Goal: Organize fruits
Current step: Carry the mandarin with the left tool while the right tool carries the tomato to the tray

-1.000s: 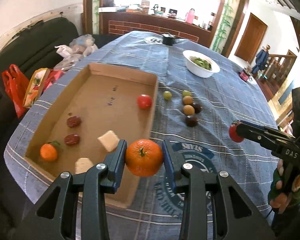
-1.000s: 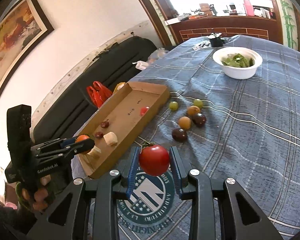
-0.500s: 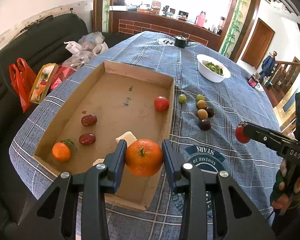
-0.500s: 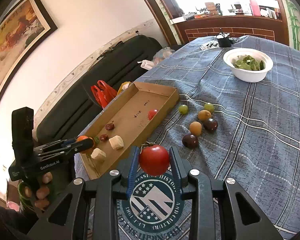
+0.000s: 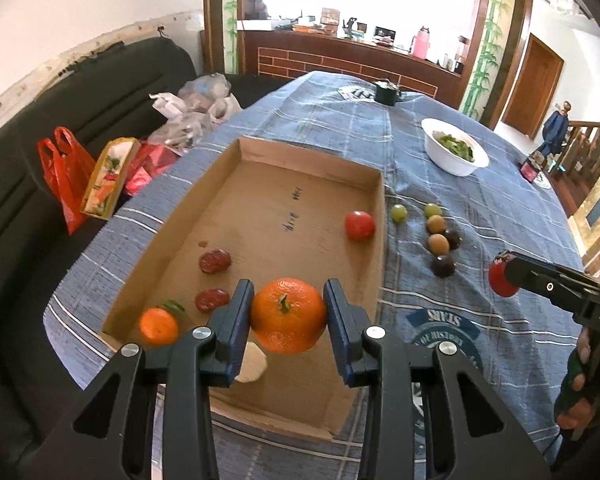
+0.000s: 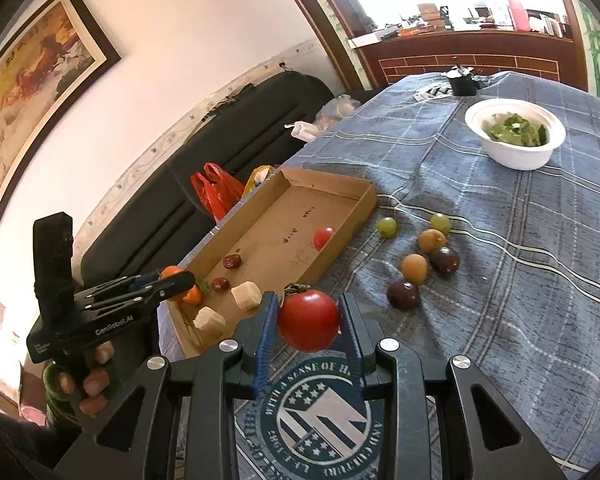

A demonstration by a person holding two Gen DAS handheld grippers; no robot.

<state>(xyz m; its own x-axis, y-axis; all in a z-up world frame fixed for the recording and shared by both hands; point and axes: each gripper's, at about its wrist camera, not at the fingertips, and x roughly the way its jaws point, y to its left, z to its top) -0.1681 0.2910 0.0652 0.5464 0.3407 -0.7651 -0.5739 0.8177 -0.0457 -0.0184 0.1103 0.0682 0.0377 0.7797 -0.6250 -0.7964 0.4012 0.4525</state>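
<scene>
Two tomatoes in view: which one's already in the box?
The smaller tomato by the cardboard box's right wall. The other tomato is clamped in the right gripper over the tablecloth.

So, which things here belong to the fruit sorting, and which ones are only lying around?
Part of the job:
- orange in the left gripper
- tomato in the right gripper
- cardboard tray with fruit already inside
- loose fruits on the tablecloth

Just lying about:
- white bowl of greens
- red bags on the sofa
- black pot
</scene>
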